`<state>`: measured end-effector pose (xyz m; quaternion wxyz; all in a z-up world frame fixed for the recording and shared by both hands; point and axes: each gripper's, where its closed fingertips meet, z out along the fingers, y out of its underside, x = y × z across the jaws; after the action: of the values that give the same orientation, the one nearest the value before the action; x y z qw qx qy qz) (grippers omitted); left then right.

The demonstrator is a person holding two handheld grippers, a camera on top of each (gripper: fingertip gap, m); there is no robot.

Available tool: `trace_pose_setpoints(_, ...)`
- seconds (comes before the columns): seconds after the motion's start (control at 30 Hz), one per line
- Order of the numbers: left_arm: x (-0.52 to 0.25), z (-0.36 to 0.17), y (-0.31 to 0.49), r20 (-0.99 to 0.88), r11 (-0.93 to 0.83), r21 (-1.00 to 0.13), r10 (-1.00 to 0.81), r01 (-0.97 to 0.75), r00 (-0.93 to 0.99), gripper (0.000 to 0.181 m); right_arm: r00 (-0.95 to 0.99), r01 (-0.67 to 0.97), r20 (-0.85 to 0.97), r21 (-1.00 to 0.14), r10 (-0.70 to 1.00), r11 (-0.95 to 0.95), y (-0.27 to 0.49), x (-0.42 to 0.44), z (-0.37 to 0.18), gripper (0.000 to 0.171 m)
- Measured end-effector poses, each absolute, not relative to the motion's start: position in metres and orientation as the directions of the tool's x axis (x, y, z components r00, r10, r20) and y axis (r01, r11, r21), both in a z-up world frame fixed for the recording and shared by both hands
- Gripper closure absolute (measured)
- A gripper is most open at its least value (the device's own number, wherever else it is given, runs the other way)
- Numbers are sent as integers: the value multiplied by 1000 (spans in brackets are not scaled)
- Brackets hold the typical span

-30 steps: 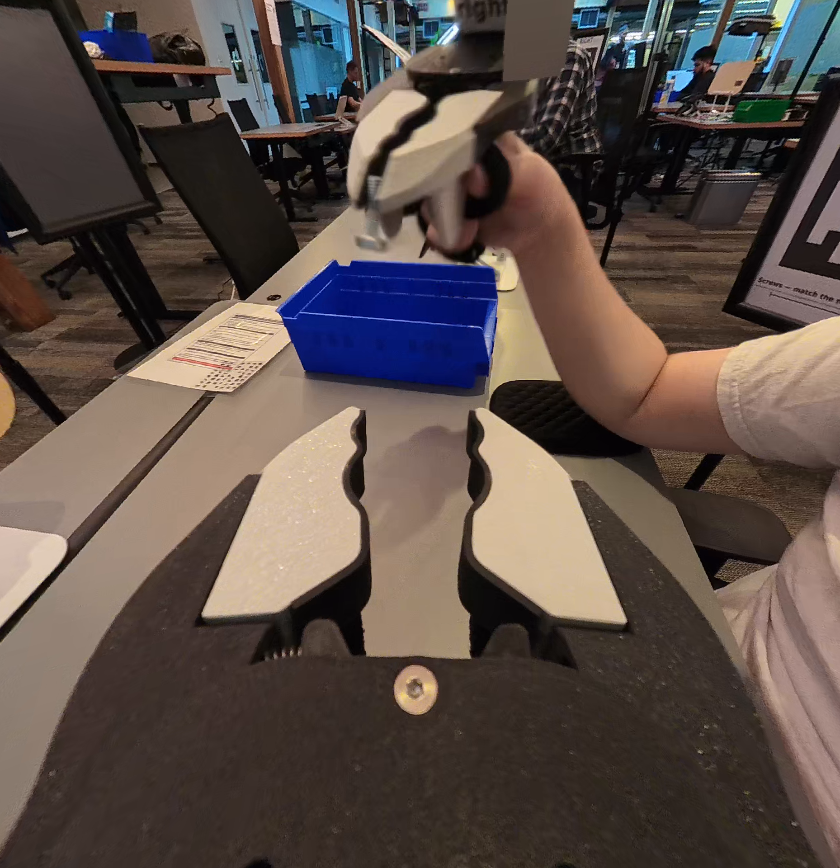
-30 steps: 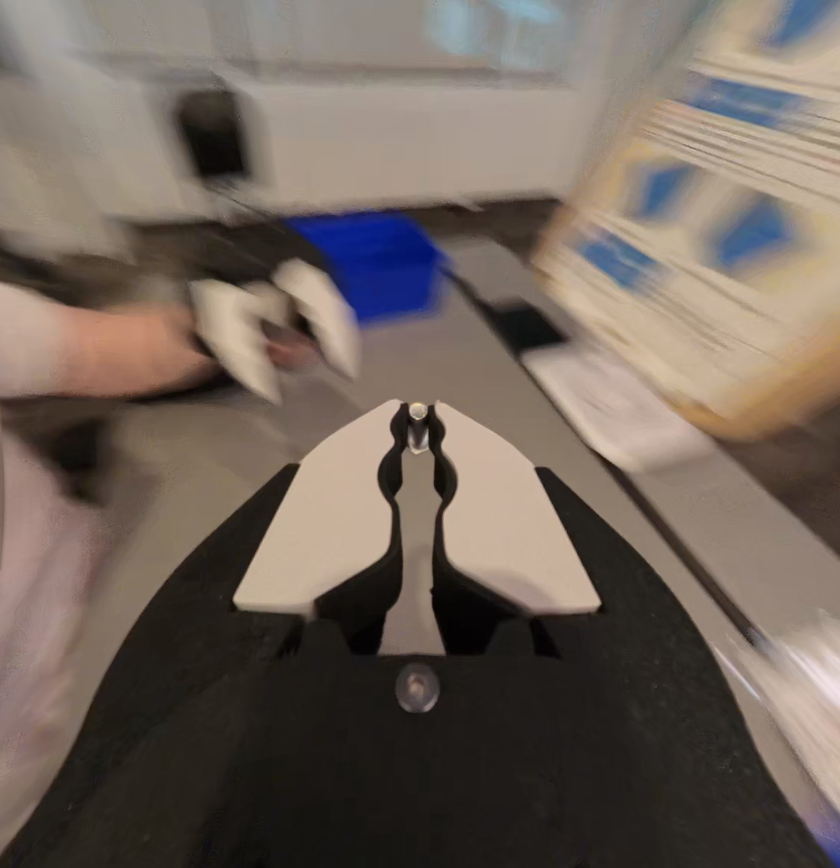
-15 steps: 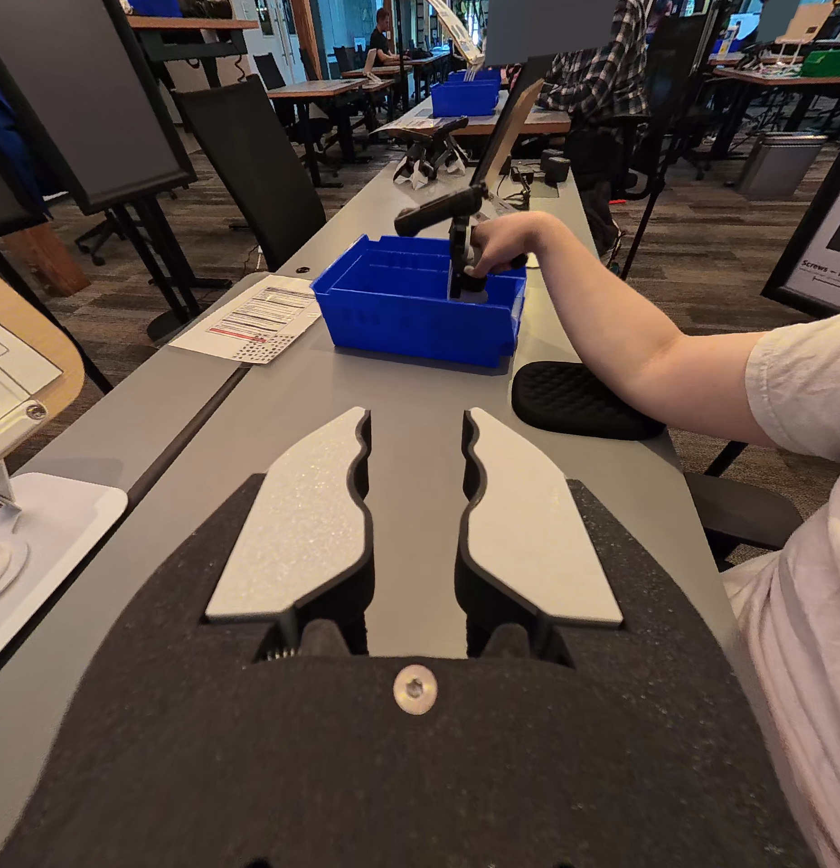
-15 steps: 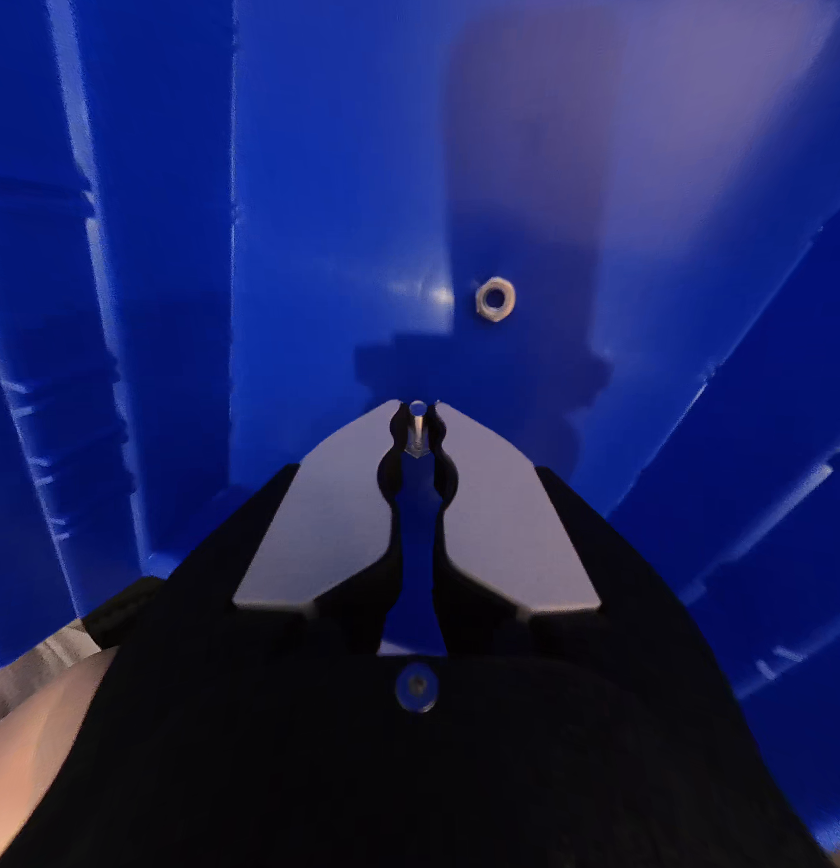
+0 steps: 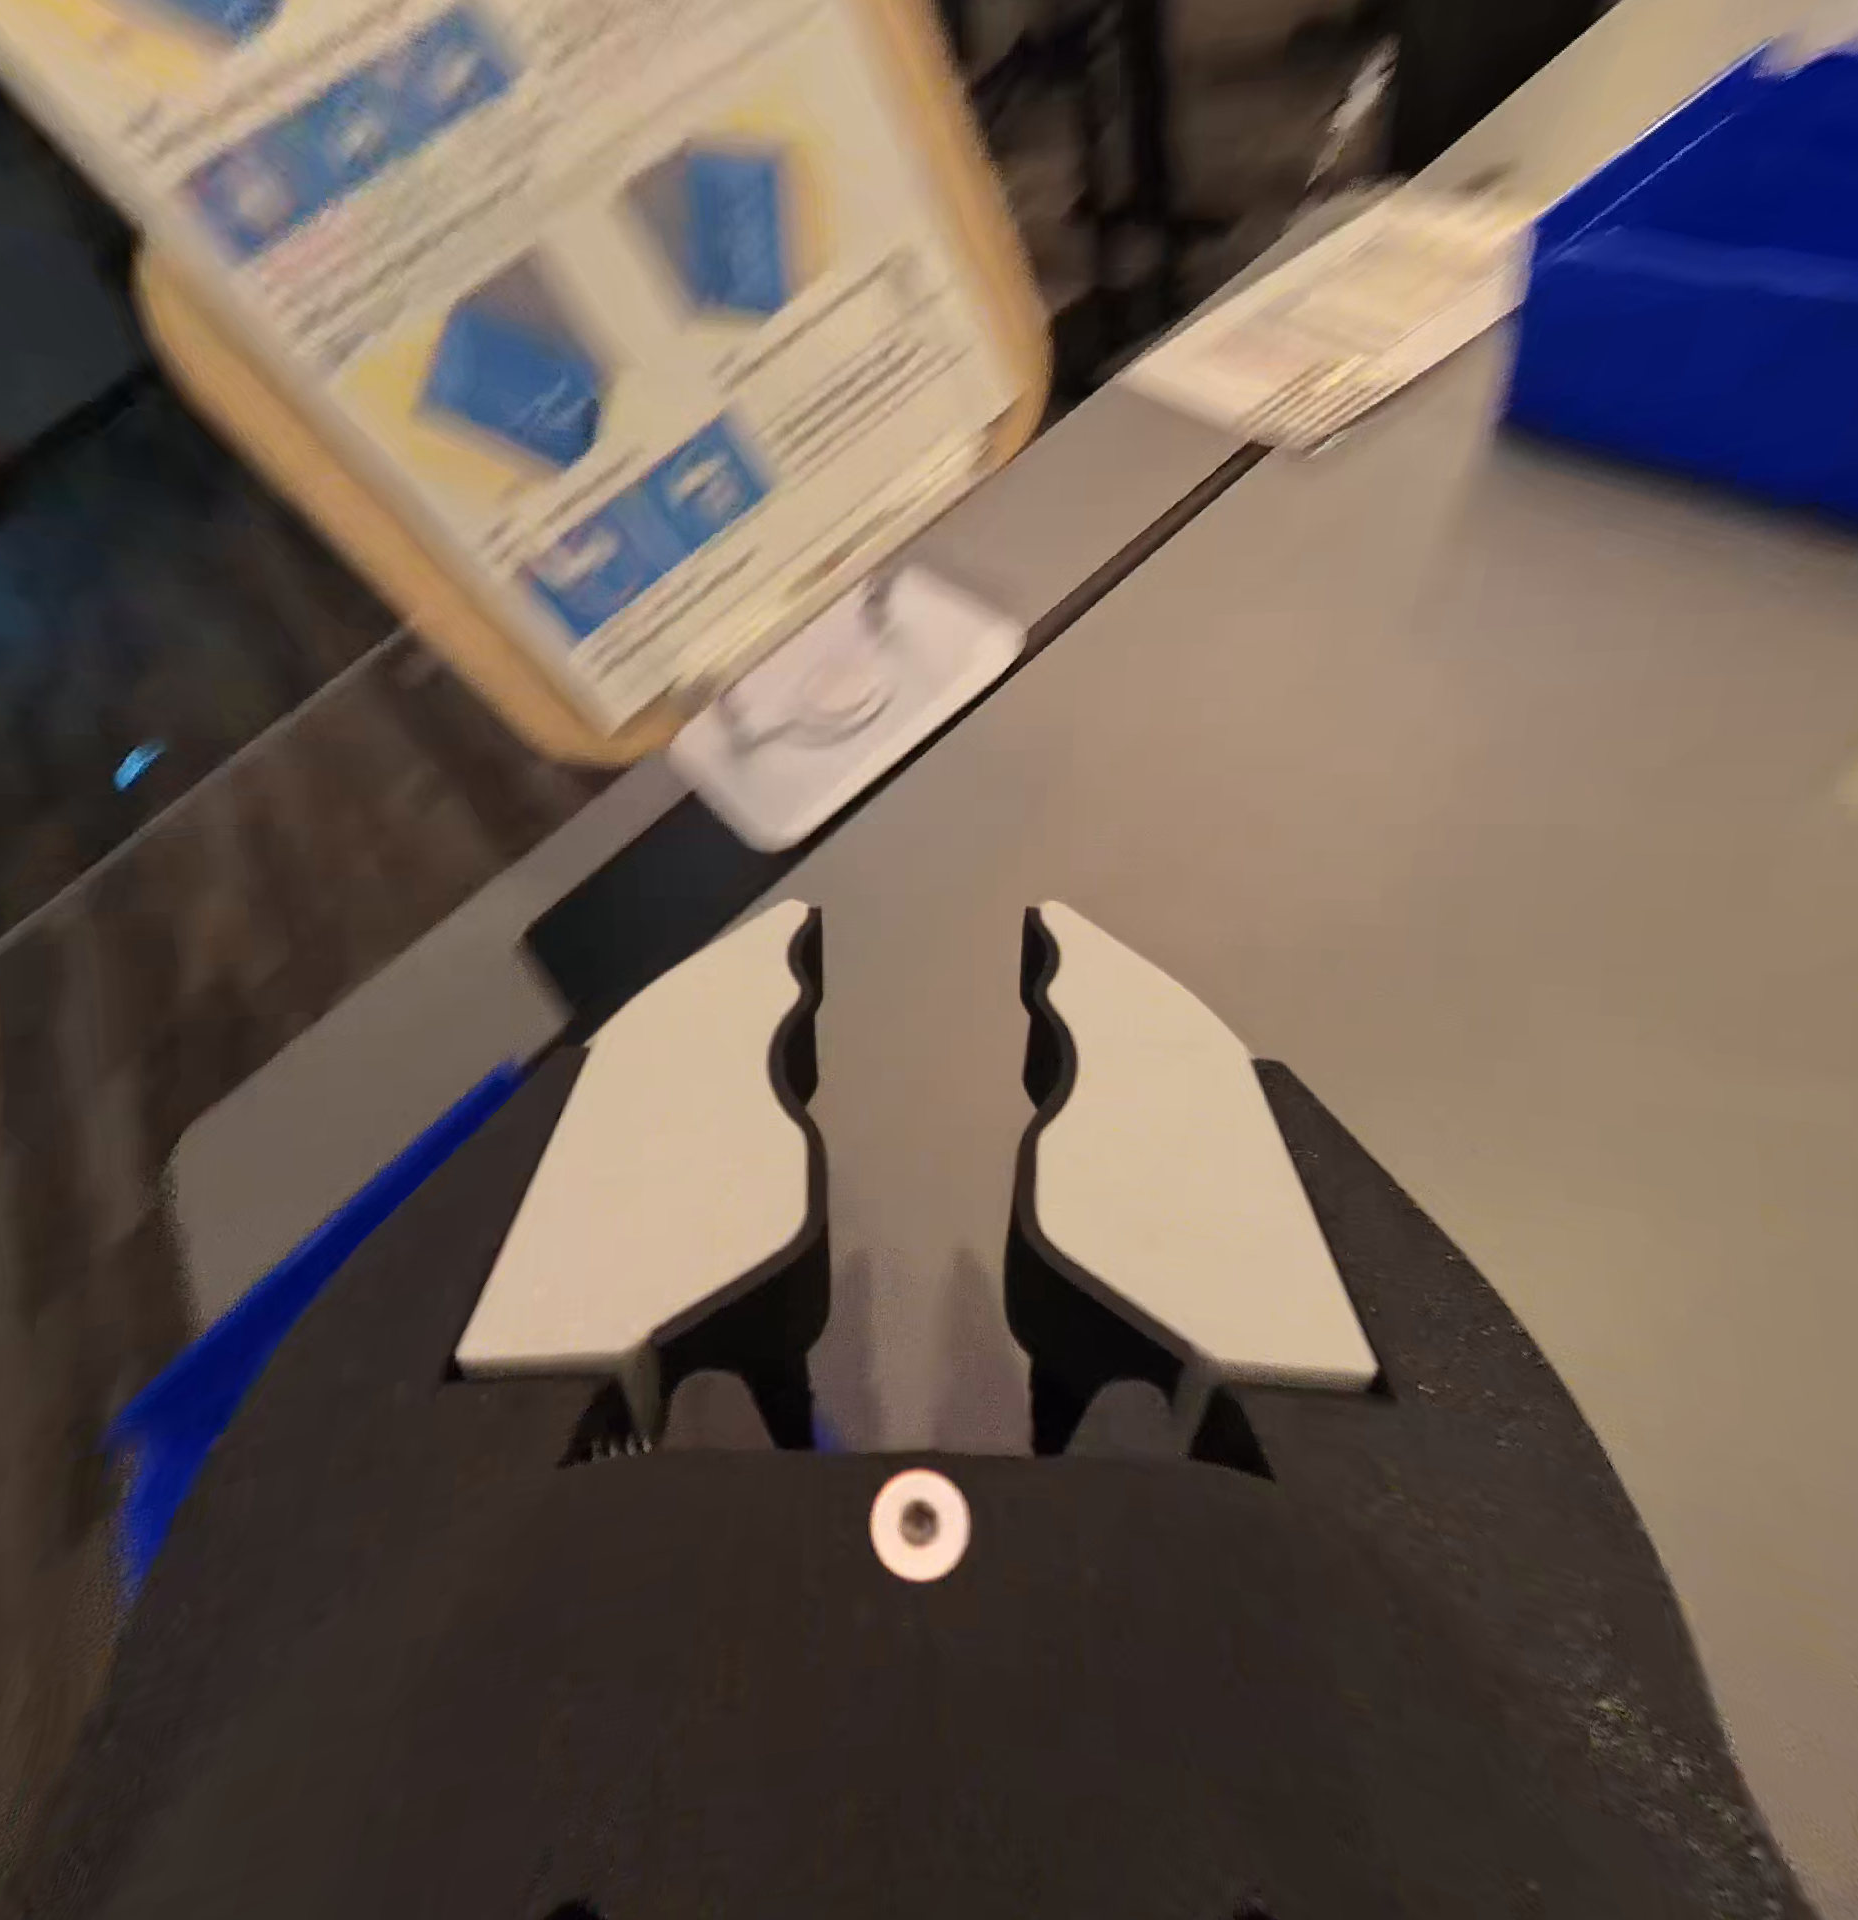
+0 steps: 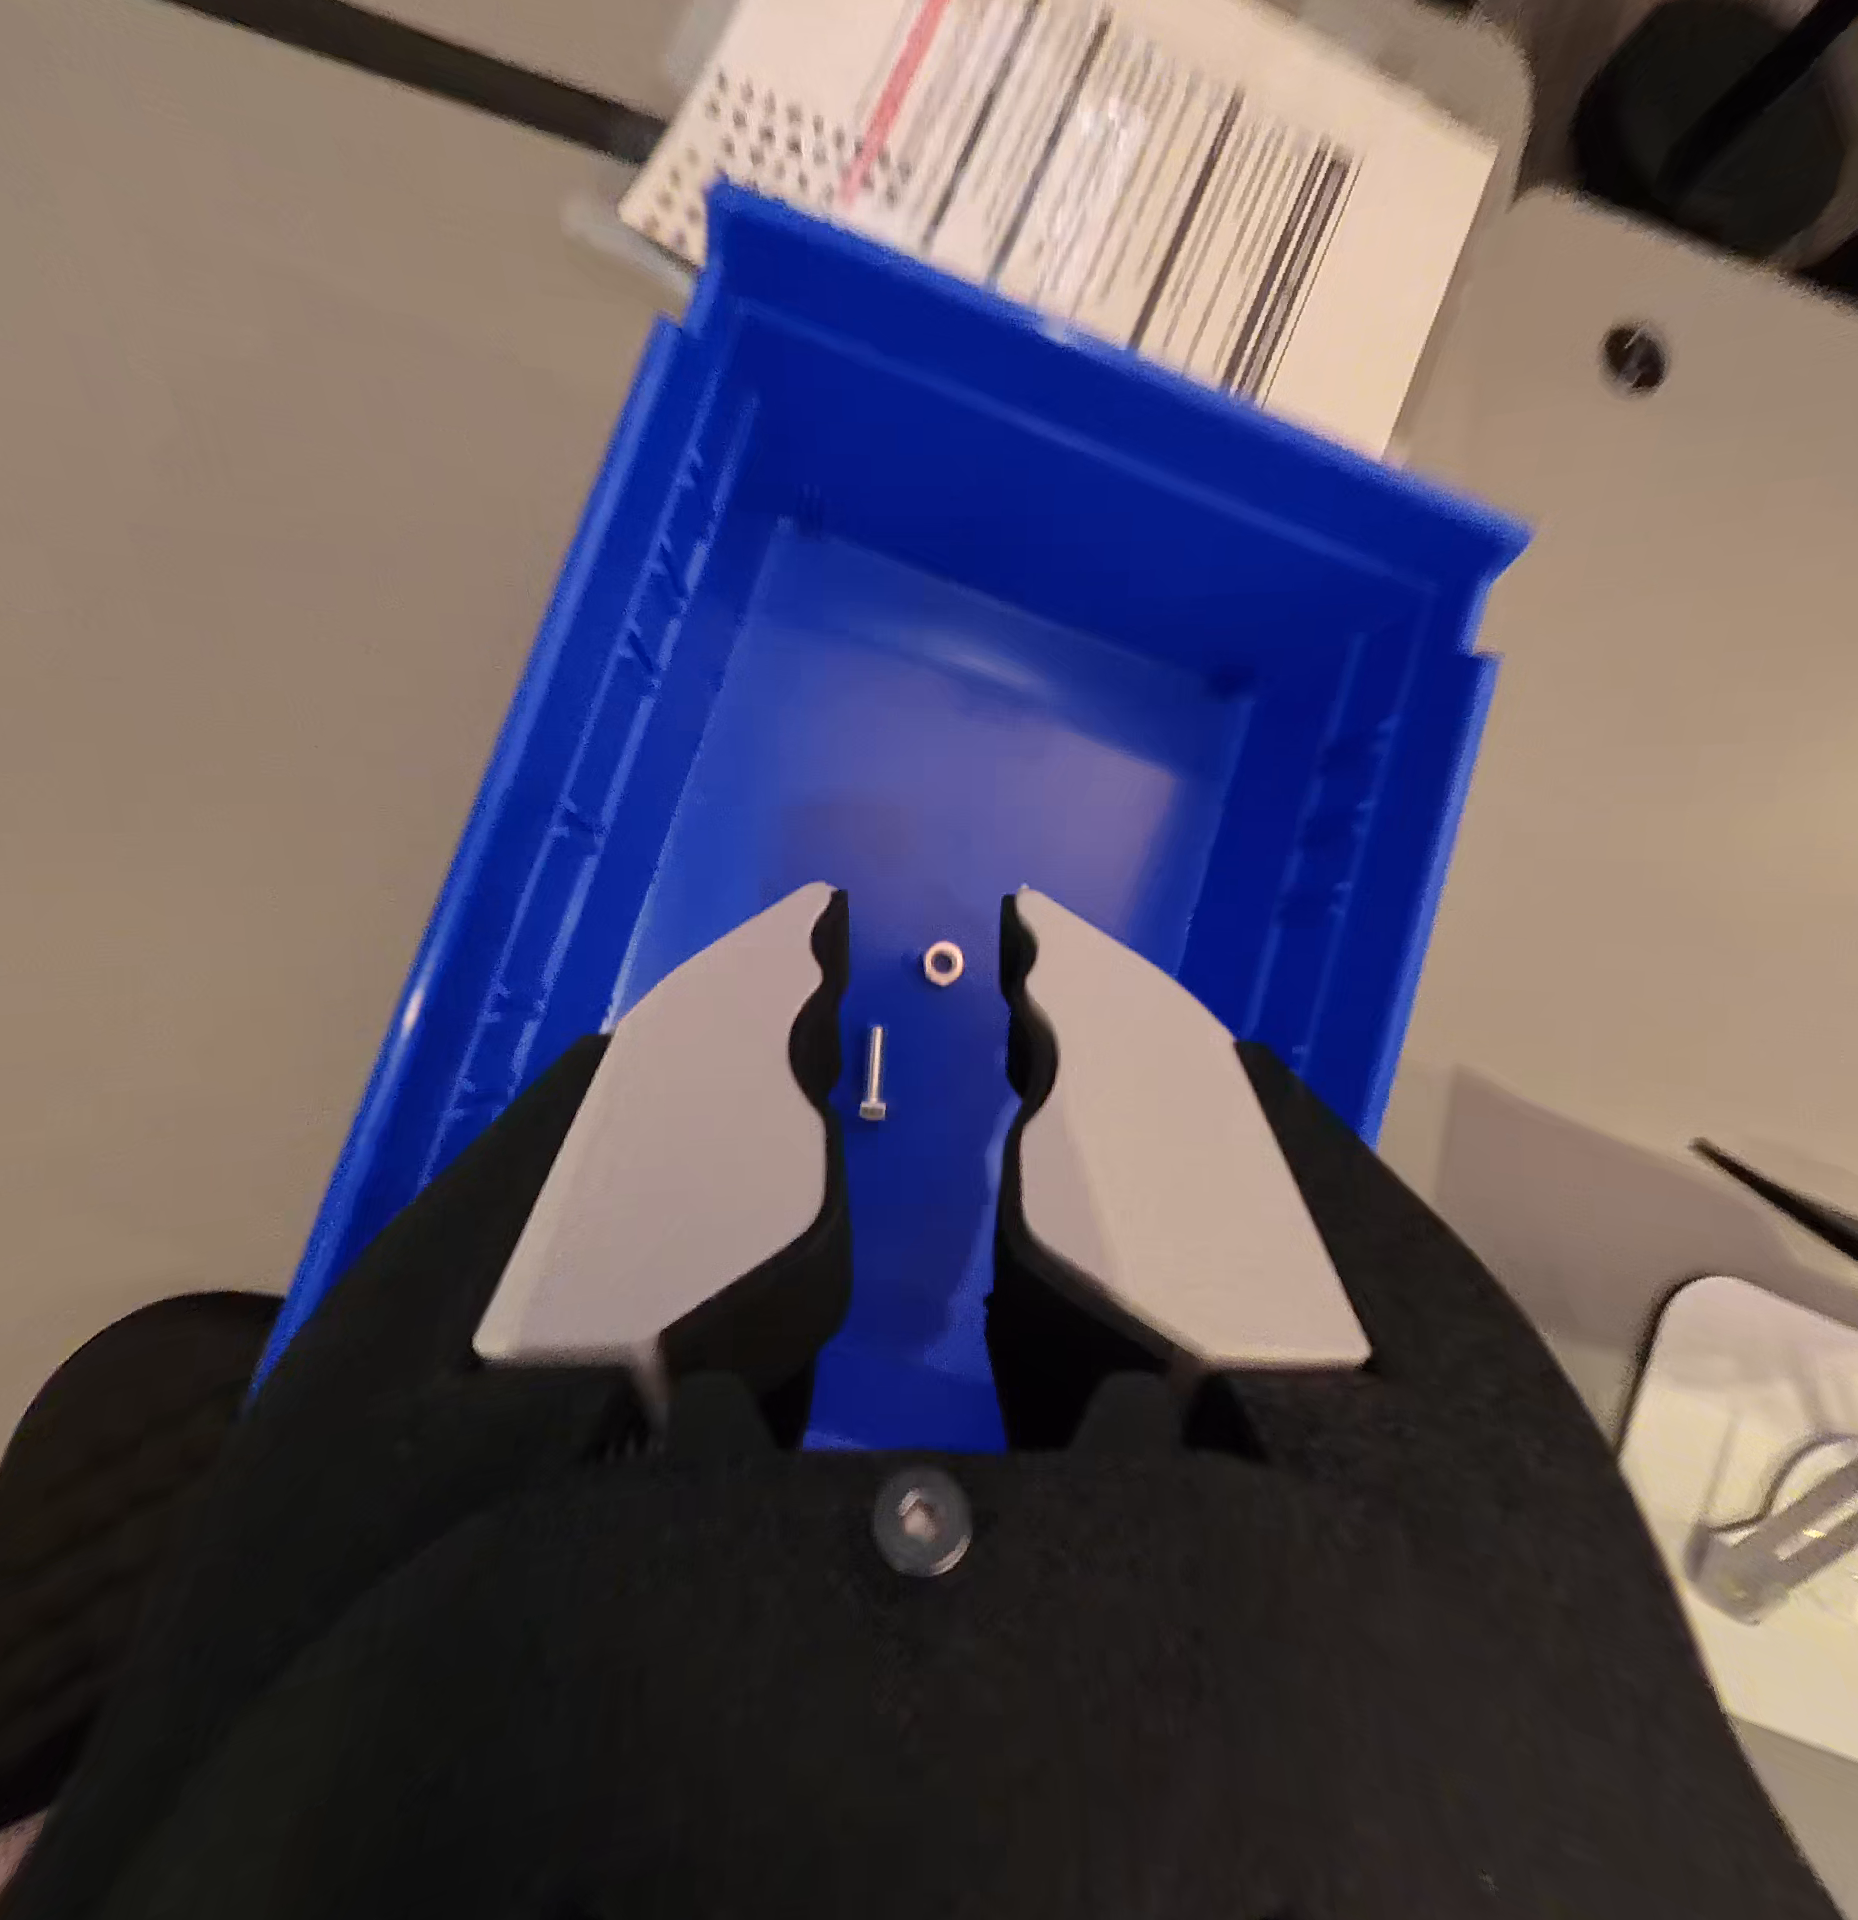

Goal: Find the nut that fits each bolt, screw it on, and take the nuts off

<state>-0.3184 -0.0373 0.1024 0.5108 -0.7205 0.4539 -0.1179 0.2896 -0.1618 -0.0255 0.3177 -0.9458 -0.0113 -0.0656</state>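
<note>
In the right wrist view a blue bin (image 6: 1403, 790) stands on the grey table. A small silver bolt (image 6: 873, 1072) and a small hex nut (image 6: 941, 961) lie loose on its floor, apart from each other. My right gripper (image 6: 923, 906) is open and empty above the bin, with both parts showing between its fingers. In the left wrist view my left gripper (image 5: 921, 920) is open and empty above the grey table (image 5: 1424, 935). The blue bin (image 5: 1714, 312) shows blurred at the upper right.
A wood-framed instruction board (image 5: 551, 312) on a white stand (image 5: 852, 707) is at the table's left. A printed sheet (image 6: 1091, 197) lies beyond the bin. A black pad (image 6: 114, 1382) lies beside the bin. Another blue object's edge (image 5: 281, 1288) shows at the left. My hands' fingertips stand some 65 cm from each other. About 12 cm separates my right fingertips from the small hex nut (image 6: 941, 961).
My right gripper has opened, let the bolt drop into the bin and risen above it. My left gripper has swung left towards the instruction board, blurring the view.
</note>
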Motion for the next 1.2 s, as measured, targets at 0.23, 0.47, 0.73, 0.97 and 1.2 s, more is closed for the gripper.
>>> trace_pose_setpoints(0.23,-465,74,6,-297,-399,-758,-493,-516,818,149,975,191,220,-745,35,-639,-145,250,33,146)
trace_pose_setpoints(0.47,-530,22,22,-185,-634,-654,-395,-413,900,154,930,364,323,-761,173,-537,-132,185,66,146)
trace_pose_setpoints(0.73,-554,-61,45,-132,-817,-423,-372,-392,919,157,865,499,398,-750,307,-435,-124,119,82,146)
trace_pose_setpoints(0.97,-567,-113,43,65,-958,-255,-149,-128,987,157,849,528,424,-702,316,-477,-120,116,70,146)
trace_pose_setpoints(1.2,-569,-136,38,105,-986,-156,-76,-59,992,149,834,552,436,-660,339,-509,-119,120,58,146)
